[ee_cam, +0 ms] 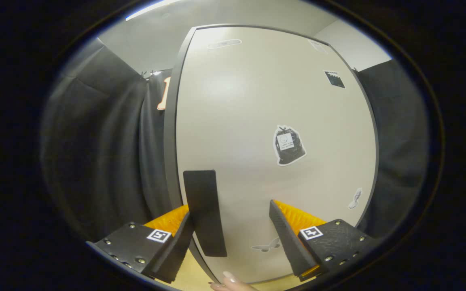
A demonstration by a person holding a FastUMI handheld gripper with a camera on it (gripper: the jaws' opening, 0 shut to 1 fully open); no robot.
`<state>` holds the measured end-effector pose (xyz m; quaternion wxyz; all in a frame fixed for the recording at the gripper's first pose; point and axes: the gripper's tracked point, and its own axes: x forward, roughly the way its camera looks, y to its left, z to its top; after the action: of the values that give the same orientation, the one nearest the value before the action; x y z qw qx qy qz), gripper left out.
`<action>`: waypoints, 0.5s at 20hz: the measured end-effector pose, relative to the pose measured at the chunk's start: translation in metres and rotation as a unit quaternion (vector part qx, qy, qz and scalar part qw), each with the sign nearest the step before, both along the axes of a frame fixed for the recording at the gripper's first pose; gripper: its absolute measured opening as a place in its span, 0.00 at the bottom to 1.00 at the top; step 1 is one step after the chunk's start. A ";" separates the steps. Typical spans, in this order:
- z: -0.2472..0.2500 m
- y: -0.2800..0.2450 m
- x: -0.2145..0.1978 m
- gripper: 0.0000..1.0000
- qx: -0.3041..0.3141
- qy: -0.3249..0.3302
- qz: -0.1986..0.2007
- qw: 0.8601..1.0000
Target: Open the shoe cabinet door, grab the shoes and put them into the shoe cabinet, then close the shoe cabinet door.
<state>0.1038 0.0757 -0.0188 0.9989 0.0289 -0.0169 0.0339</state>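
The gripper (233,218) is hovering with its fingers spread apart and grasping nothing, facing the closed cabinet door (273,153), whose black handle (204,212) is sitting just ahead of the left finger.

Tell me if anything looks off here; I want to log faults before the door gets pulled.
Nothing looks damaged or spilled. The cabinet door appears shut, its stickers flat. The gripper is open, its fingers either side of the black handle without pressing it. Fingertips of a person's hand show below the door.
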 end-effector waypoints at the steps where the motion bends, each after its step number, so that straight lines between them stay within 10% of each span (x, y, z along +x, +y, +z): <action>1: 0.000 0.000 0.000 1.00 0.000 0.002 0.000 1.000; 10: -0.013 0.004 -0.008 0.99 -0.011 0.018 0.020 1.000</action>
<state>0.0958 0.0796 -0.0321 0.9984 0.0191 0.0022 0.0535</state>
